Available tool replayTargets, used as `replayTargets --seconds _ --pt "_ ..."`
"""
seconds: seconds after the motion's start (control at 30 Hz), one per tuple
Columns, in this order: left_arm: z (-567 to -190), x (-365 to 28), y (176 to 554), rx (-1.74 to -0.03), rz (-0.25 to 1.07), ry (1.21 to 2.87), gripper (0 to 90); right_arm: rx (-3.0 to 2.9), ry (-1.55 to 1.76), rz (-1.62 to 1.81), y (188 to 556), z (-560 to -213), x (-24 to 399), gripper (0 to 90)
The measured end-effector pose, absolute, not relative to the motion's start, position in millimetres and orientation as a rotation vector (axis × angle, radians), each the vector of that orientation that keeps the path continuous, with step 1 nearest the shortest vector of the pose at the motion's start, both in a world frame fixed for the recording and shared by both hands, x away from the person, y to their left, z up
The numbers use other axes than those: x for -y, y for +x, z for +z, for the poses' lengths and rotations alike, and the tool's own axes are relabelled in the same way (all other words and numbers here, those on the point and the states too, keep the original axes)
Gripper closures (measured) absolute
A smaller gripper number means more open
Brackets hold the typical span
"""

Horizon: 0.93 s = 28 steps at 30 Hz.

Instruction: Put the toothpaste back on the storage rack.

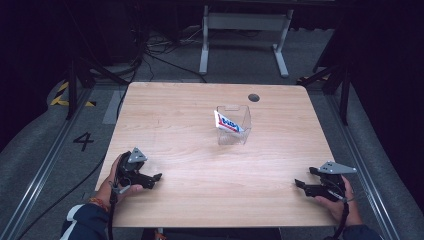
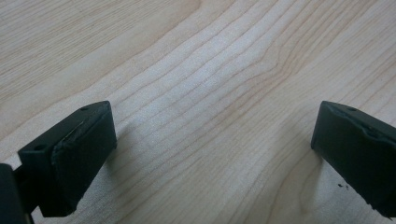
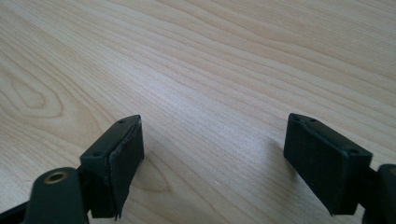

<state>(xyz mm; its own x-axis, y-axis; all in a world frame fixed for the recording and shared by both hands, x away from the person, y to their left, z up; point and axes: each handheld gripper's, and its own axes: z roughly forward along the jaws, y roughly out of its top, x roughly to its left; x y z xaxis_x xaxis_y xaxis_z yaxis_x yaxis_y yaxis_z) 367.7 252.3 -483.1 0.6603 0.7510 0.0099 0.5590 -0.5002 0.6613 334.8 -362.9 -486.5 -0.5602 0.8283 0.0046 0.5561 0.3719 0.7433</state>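
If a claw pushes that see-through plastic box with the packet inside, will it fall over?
Probably it would slide before tipping: the clear plastic box stands on a flat base on the smooth wooden table. It looks thin-walled and light, so a gentle nudge should move it. The red, white and blue packet leans loosely inside and pokes above the rim, so it may shift or flop.

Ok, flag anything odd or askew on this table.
Only the packet: it leans tilted in the clear box, one corner poking past the rim. No spill or damage visible. Both grippers, left and right, rest open near the table edge.
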Motion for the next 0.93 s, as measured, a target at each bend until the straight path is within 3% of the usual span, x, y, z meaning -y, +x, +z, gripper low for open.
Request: replayTargets --seconds 0.93 --pt "-482.9 -252.3 367.6 -1.011 0.395 2.243 0.5 -2.258 1.221 1.004 335.2 -486.6 362.9 19.0"
